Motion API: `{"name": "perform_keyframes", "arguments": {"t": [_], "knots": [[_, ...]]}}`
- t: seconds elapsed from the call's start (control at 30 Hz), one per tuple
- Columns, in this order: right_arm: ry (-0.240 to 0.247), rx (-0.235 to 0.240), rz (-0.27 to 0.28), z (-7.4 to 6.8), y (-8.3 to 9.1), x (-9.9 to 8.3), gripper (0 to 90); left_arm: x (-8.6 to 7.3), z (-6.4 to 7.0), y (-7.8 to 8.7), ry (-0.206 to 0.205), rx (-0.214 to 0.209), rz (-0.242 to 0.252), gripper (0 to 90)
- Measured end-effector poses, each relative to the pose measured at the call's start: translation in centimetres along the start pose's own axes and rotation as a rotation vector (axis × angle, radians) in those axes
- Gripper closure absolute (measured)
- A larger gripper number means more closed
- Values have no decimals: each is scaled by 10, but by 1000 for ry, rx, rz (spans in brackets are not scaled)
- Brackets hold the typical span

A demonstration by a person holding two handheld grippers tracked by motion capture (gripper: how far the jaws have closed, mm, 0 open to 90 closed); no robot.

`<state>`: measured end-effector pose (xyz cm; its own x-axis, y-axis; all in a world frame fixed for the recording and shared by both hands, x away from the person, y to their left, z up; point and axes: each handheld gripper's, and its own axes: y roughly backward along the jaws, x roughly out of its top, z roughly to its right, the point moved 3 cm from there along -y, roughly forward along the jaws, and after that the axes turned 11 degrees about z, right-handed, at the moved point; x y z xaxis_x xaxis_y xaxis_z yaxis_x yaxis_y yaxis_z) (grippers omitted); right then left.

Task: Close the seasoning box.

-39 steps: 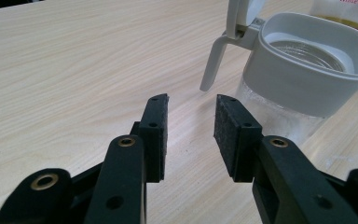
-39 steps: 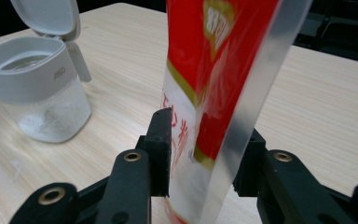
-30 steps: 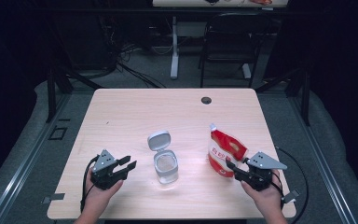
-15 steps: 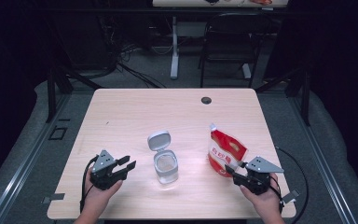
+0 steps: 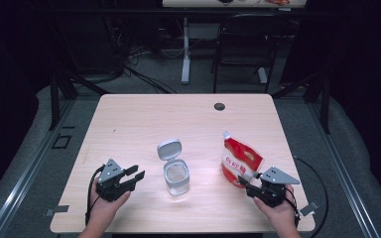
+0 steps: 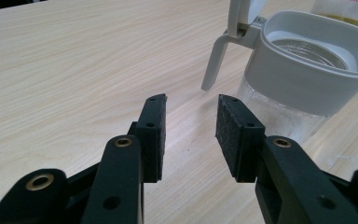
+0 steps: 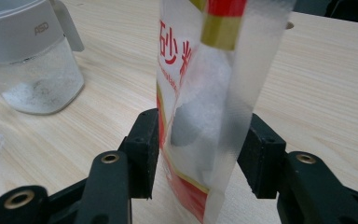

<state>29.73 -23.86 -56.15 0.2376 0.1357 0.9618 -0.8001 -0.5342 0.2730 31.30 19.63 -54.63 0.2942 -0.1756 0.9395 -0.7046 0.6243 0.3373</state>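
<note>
Nearest of all, at the bottom edge of the high view: two hands, each with tongs. On the left, the left tongs, spread wide, with nothing between. Resting low over the surface, pointing at the jar just ahead. Maybe waiting there to hold the jar steady, or just keeping out of the way.

On the right, the right tongs, also spread wide, but with the red and white pouch standing right in the gap. One black pad on each side of the pouch, down low near its bottom. Looks like touching on one side; hard to tell on the other. No squashing of the pouch to see, so likely no squeezing yet. Low spot probably picked because of the white grains down there: more to grab, less flopping on the way up.

A bit farther in, the jar: clear glass, grey top, a little white stuff at the bottom. Standing upright in the middle of the surface, apart from the pouch. Grey lid flipped up and back on its hinge, leaving the mouth open. Good for pouring in from above.

Pouch upright too, spout corner at the top, so no spilling.

Farther back, bare wood and a small dark hole near the far edge. Beyond the surface, a black chair on the grey floor.
</note>
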Motion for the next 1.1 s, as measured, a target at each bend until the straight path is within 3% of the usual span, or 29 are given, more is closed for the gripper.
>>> {"name": "perform_keyframes", "arguments": {"t": [0.8, 1.1], "knots": [[-20, -4, -31, 1, -19, -12, 478, -2, -1, 1, -5, 7, -7, 631], [-40, -9, -10, 0, -24, -13, 468, -2, -1, 1, -7, 6, -9, 631]]}}
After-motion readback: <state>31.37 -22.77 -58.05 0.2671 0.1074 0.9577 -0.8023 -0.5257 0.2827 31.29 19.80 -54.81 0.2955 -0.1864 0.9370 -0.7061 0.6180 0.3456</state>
